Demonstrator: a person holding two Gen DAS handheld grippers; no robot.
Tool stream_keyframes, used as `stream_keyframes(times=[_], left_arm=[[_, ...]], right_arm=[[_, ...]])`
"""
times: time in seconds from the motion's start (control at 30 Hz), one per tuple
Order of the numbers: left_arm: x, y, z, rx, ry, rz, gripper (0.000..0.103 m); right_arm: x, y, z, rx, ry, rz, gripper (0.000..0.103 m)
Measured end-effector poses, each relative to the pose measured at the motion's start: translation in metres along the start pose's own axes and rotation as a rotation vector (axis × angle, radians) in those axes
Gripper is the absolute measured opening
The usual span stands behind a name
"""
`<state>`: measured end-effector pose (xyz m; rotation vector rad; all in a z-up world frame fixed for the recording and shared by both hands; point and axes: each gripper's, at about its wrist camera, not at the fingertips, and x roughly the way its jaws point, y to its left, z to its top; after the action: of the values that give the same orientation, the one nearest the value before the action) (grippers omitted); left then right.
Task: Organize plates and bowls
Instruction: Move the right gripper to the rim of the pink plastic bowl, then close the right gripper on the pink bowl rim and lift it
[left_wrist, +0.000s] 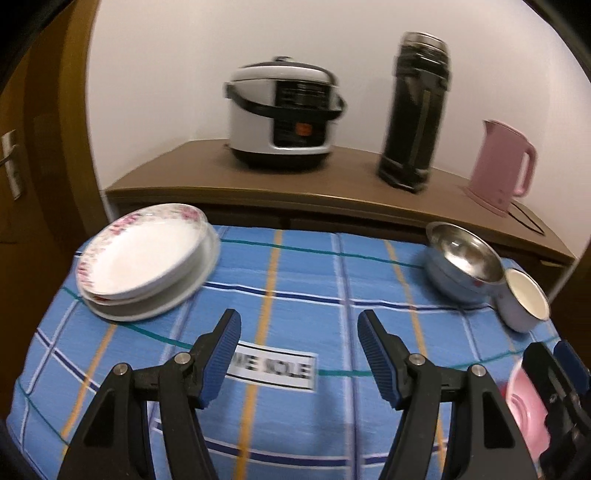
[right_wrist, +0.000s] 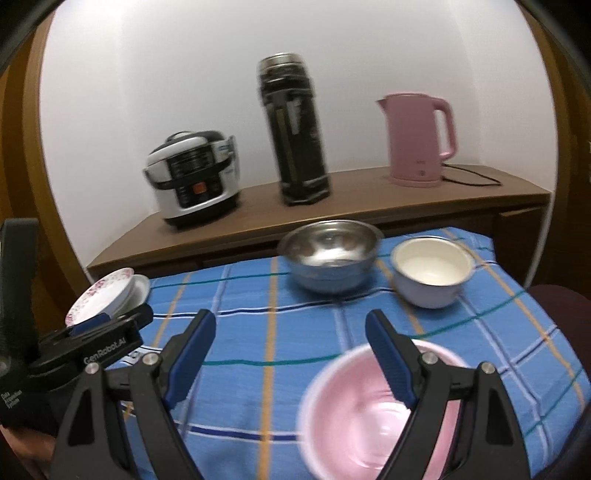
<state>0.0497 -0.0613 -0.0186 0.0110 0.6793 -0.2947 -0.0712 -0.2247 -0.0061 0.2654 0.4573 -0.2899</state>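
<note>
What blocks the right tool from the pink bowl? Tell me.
Nothing visible does. The right tool is open, and the pink bowl sits on the blue checked cloth directly below it, with one blue pad over the bowl's opening. The steel bowl and white bowl sit farther back.

A blue checked tablecloth (right_wrist: 332, 332) is crossed by white, navy, orange and teal lines; a white label with black lettering (left_wrist: 275, 367) is seen on it. White round plates with a pink floral rim (left_wrist: 142, 254) are stacked. A shiny silver steel bowl (right_wrist: 330, 254) is shown beside a white enamel bowl with cream inside (right_wrist: 432, 271). A pale pink plastic bowl with a white rim (right_wrist: 362, 413) is shown. Black grippers with ribbed blue pads are seen, left (left_wrist: 299, 354) and right (right_wrist: 291, 354). On a brown wooden cabinet (right_wrist: 369, 199) are a silver-and-black rice cooker with an orange button (right_wrist: 194, 177), a black flask with a steel top (right_wrist: 293, 129) and a pink kettle (right_wrist: 417, 140).
</note>
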Motion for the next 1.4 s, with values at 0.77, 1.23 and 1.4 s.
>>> stream_keyframes(times=[0.77,1.23,1.4], left_arm=[[-0.010,-0.113,-0.033,0.223,0.104,-0.227,0.068],[-0.009,-0.135,-0.046,0.321,0.109,-0.194,0.068],[-0.005,-0.139,-0.051,0.335,0.134,-0.223,0.049]], right_arm=[[-0.019,-0.103,-0.020,0.012,0.128,-0.173,0.061],[0.004,-0.091,-0.030,-0.019,0.252,-0.122,0.018],[0.003,-0.087,-0.030,-0.009,0.255,-0.095,0.012]])
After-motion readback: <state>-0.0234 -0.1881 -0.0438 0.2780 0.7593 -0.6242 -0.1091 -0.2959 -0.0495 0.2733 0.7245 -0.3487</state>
